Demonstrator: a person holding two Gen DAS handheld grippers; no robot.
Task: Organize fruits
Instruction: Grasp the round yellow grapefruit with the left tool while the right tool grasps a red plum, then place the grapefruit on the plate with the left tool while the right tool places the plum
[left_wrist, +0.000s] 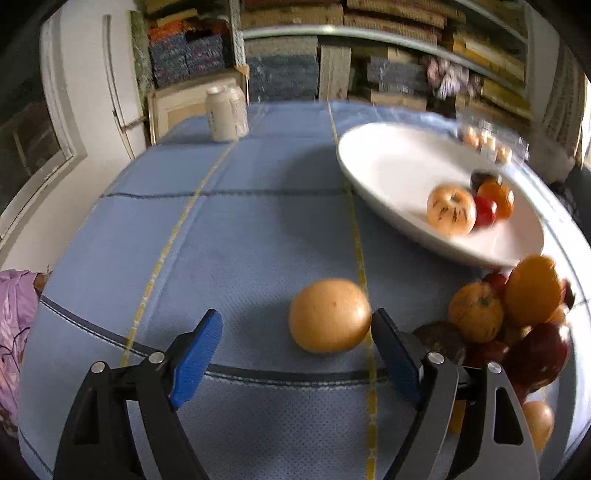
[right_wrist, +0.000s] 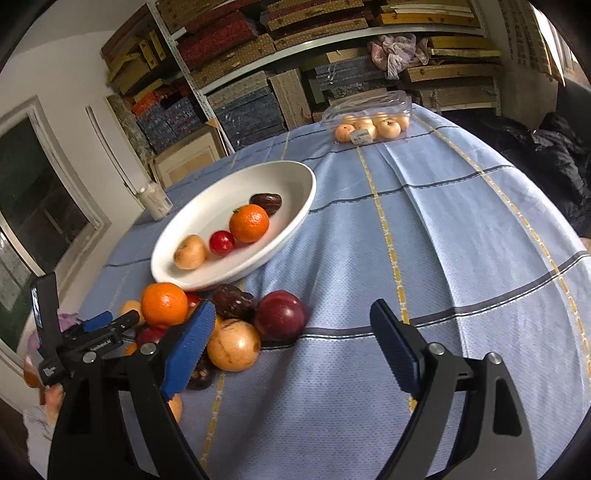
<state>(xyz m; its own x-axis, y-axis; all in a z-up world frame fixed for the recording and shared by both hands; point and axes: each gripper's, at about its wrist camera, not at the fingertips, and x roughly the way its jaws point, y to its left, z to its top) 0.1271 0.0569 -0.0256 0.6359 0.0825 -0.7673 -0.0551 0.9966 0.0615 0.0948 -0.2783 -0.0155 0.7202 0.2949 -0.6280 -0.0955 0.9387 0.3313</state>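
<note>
The left tongs (left_wrist: 297, 345) stood wide apart and empty, angled steeply down toward the desk (left_wrist: 240, 229). A tan-orange round fruit (left_wrist: 330, 315) lay alone on the blue checked cloth, just ahead of the tips and off-centre toward the right pad (left_wrist: 395, 354), which it appeared almost to touch; the left pad (left_wrist: 197, 358) stood well clear of it. From the tongs' midpoint the fruit sat at about one o'clock. Being nearly spherical, it offered no long axis to line up with. The coming grasp seemed to call for a small shift toward three o'clock so the fruit would sit centred.

The white oval dish (left_wrist: 388, 162) lay farther off at about two o'clock, already holding four fruits. The pile of loose fruits (left_wrist: 517, 317) crowded close at three o'clock.

The right tongs (right_wrist: 291, 341) were likewise apart and empty, tilted down over bare cloth, with the pile at their ten o'clock beside the left blue pad (right_wrist: 188, 347). The left hand looked nearer to the lone fruit.
</note>
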